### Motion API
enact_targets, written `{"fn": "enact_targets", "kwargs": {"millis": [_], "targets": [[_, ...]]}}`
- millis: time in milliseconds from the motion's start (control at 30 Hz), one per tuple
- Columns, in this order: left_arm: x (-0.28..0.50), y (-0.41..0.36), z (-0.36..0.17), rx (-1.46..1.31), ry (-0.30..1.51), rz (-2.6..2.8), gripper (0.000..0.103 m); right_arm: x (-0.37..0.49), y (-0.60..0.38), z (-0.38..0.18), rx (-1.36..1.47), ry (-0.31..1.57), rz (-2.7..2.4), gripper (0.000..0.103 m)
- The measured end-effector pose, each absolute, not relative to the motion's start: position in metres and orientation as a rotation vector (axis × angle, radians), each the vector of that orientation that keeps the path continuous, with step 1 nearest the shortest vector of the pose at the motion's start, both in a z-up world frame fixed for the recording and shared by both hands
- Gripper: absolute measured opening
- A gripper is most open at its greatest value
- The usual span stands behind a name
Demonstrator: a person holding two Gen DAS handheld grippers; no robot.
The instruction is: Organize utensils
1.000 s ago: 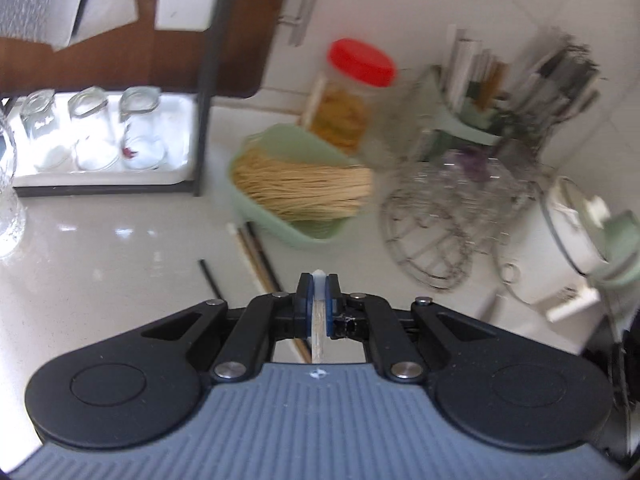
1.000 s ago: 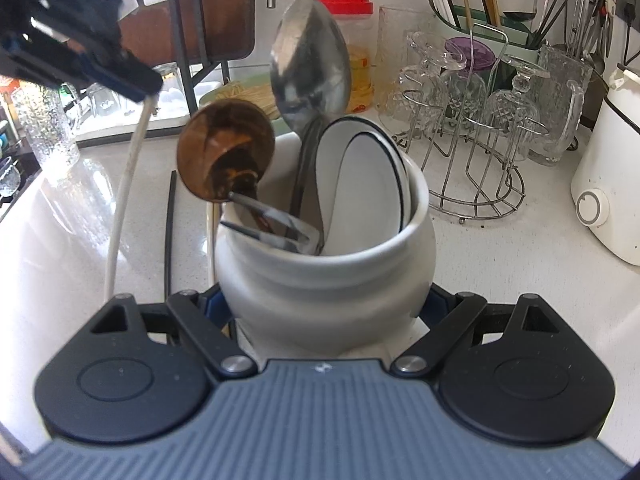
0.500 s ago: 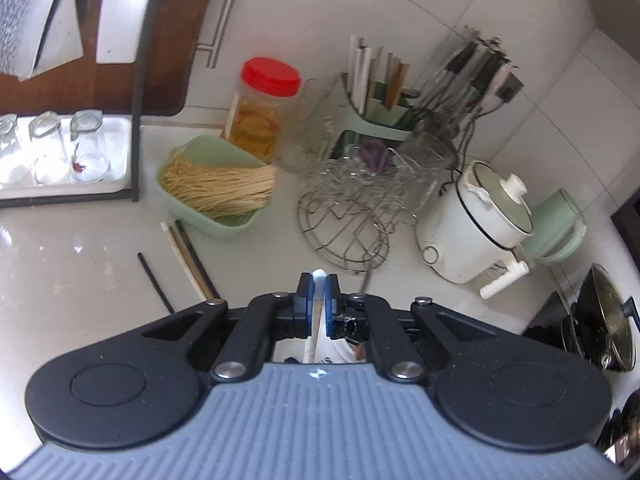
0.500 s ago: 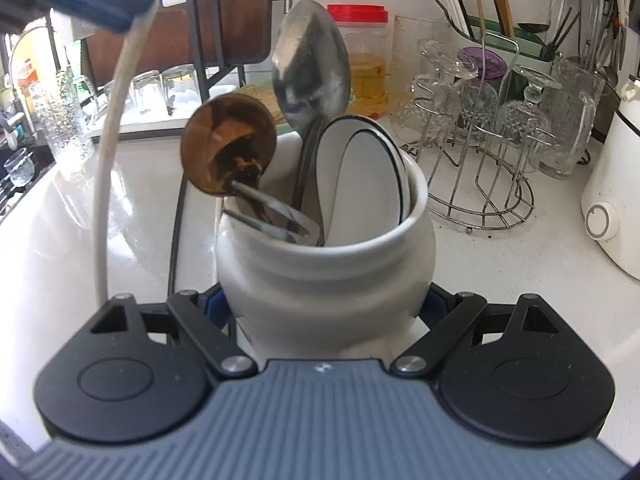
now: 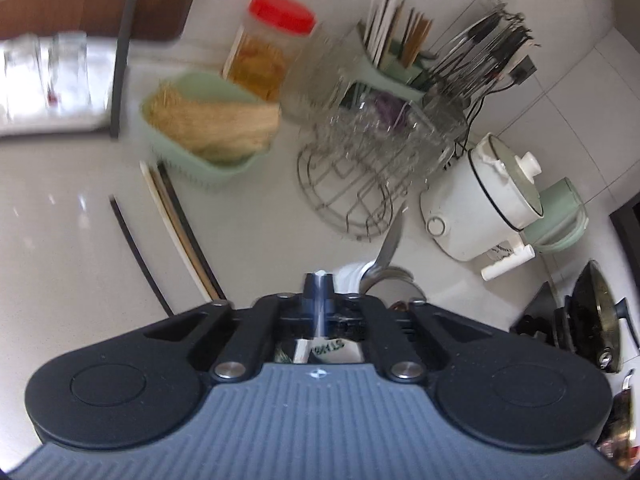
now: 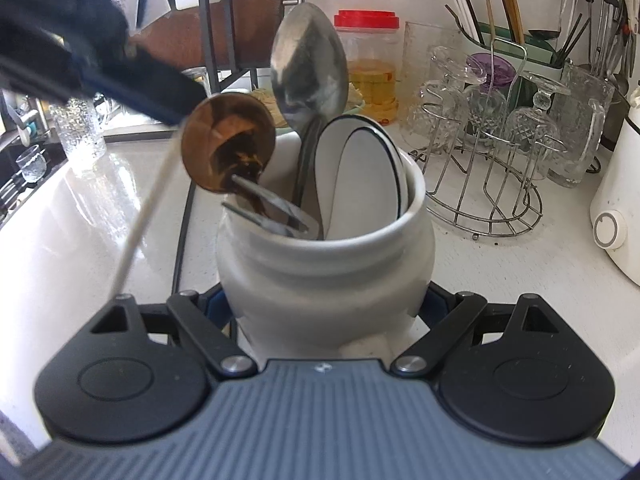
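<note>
White worktop [image 6: 500,280]: your left tongs [image 5: 319,280], clamped on the pale chopstick [image 6: 148,204], have swung over the jar [image 6: 324,276] your right tongs [image 6: 326,304] grip.

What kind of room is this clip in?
Most likely a home kitchen counter: a glass rack, a rice cooker, and a wok on a stove at the right edge.

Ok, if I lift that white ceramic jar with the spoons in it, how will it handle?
The white ceramic jar is probably heavy and fragile. Its glazed, bulging sides may slip in the right gripper. The tall steel spoon and brown wooden spoon lean out, so tilting could shift them.
</note>
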State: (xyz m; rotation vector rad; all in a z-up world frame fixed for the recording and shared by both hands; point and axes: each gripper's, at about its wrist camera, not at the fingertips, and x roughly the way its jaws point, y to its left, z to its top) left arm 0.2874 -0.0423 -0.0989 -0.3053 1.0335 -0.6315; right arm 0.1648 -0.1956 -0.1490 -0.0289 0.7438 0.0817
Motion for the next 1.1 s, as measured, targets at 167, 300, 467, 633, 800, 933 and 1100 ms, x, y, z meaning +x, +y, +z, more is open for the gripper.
{"fn": "enact_targets", "kwargs": {"millis": [167,300,467,633,800,933,1100], "targets": [[0.298,-0.039,-0.126,-0.322,1.106,-0.611,0.000,0.165,-0.195,-0.149,-0.029,0.742,0.081,0.091],[0.303,-0.033,-0.143,-0.322,1.141,-0.594,0.000,0.166,-0.195,-0.149,-0.032,0.744,0.082,0.091],[0.314,-0.030,-0.161,-0.258,1.172,-0.580,0.001,0.165,-0.196,-0.148,-0.036,0.745,0.086,0.091],[0.322,-0.032,-0.175,-0.213,1.198,-0.603,0.002,0.167,-0.201,-0.147,-0.030,0.749,0.054,0.091],[0.325,-0.049,-0.180,-0.136,1.196,-0.656,0.010,0.164,-0.213,-0.145,-0.013,0.766,0.009,0.091],[0.324,-0.069,-0.178,-0.058,1.176,-0.701,0.025,0.157,-0.222,-0.145,-0.006,0.771,-0.010,0.091],[0.325,-0.090,-0.180,0.022,1.169,-0.725,0.027,0.153,-0.226,-0.145,-0.001,0.773,-0.023,0.091]]}}
